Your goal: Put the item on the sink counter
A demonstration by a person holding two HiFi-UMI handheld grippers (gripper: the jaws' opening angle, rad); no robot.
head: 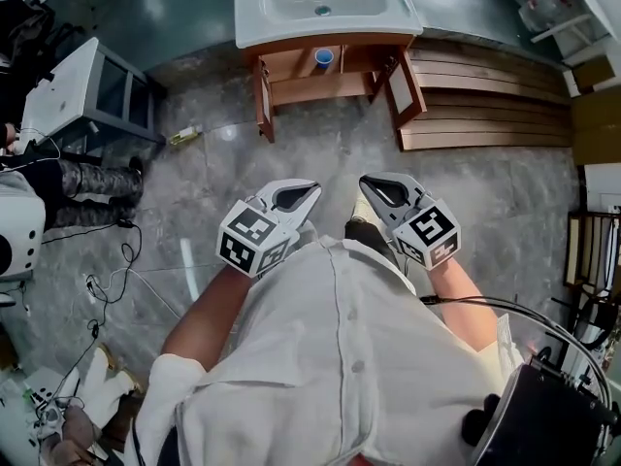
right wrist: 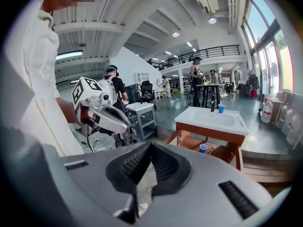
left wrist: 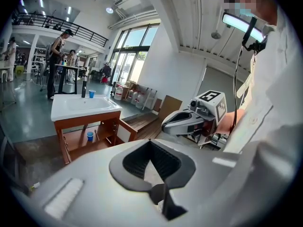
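Since the blue cup (head: pixel 323 57) stands on the open shelf (head: pixel 301 87) under the sink table (head: pixel 254 27), well ahead of me, I judge it light, thin-walled and easily crushed. I'd pinch its wall gently near the rim. My left hand-held gripper (head: pixel 310 189) and right hand-held gripper (head: pixel 367 183) are both closed on nothing.

A small blue cup (head: pixel 323 58) is seen standing upright on the shelf of the wooden cabinet (head: pixel 310 90), whose doors are swung open; directly above it the white sink counter (head: pixel 257 22) is set, with an oval basin sunk in its middle
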